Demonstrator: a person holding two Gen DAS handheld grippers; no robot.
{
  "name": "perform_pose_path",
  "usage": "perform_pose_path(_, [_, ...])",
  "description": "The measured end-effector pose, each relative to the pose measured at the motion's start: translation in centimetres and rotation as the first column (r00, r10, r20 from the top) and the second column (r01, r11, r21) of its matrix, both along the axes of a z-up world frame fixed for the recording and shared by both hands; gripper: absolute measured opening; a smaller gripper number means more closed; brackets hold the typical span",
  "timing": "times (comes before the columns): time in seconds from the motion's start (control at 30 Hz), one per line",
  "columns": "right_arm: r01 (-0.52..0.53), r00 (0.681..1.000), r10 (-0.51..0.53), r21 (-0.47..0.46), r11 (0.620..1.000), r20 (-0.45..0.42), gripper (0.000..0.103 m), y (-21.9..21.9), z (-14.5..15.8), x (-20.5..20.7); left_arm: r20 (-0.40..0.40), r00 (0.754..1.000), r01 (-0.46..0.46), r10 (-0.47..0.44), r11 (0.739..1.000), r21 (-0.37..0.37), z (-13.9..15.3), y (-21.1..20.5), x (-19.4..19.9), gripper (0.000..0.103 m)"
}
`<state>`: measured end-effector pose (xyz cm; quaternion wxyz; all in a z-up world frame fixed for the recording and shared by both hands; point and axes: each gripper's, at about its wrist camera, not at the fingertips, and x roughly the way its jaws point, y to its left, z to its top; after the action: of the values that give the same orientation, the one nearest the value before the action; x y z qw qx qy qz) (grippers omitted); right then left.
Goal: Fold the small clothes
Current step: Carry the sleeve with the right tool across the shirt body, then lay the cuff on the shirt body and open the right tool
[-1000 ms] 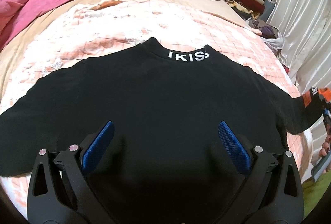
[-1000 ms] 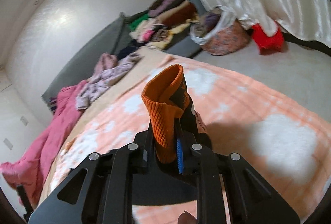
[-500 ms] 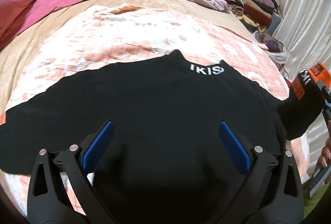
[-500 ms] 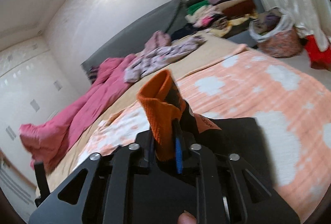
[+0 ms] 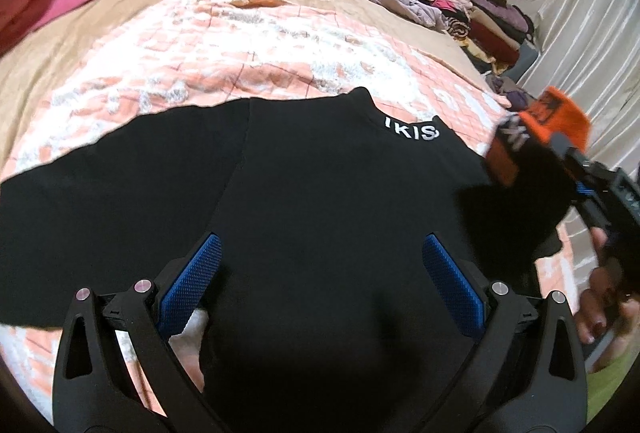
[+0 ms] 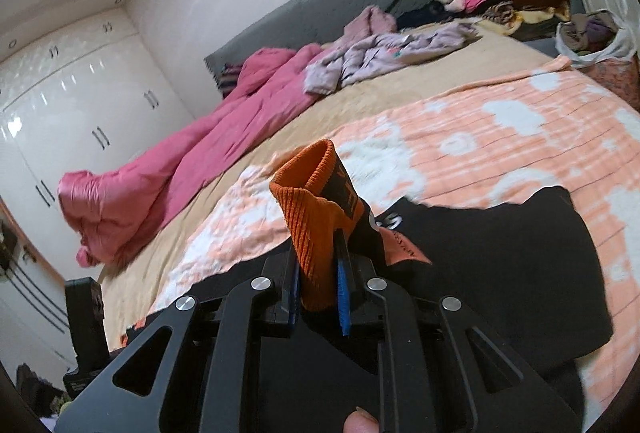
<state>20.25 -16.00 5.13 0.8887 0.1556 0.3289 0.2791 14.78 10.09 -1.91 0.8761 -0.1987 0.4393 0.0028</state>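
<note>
Carried inward since a second ago, the orange cuff (image 5: 554,125) now hangs over the black sweater's (image 5: 320,217) right shoulder instead of out past the bed's right edge.

Right gripper (image 6: 318,287) is clenched on the orange cuff, sleeve lifted off the peach-and-white blanket (image 5: 224,53) (a person's fingertips (image 5: 600,317) show beneath it). Left gripper (image 5: 320,285) hovers with its blue pads (image 5: 192,281) spread wide over the sweater's lower body, grasping nothing. Sweater lies flat across the blanket's near edge, collar toward the pink duvet (image 6: 168,169) at the bed's far side.
</note>
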Motion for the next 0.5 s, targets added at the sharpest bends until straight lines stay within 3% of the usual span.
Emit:
perform_pose_path(0.23, [-0.051,0.997,0.051,-0.004,0.999,-0.062,0.017,3.7,-1.6,0.3,0.011,1.0,-0.004,0.005,0.998,-0.064,-0.5,1.1,-0.6,0.095])
perform_pose_path(0.33, [-0.091,0.992,0.091,0.011,0.996,-0.083,0.036,4.8,-2.0,0.3,0.018,1.0,-0.005,0.007,0.995,-0.104,-0.7,1.6,-0.7,0.095])
perform_pose_path(0.5, [-0.111,0.993,0.11,-0.006,0.994,-0.045,0.042,4.9,-1.1,-0.6,0.028,1.0,0.0,0.004,0.988,-0.155,-1.1,1.9,-0.7,0.092])
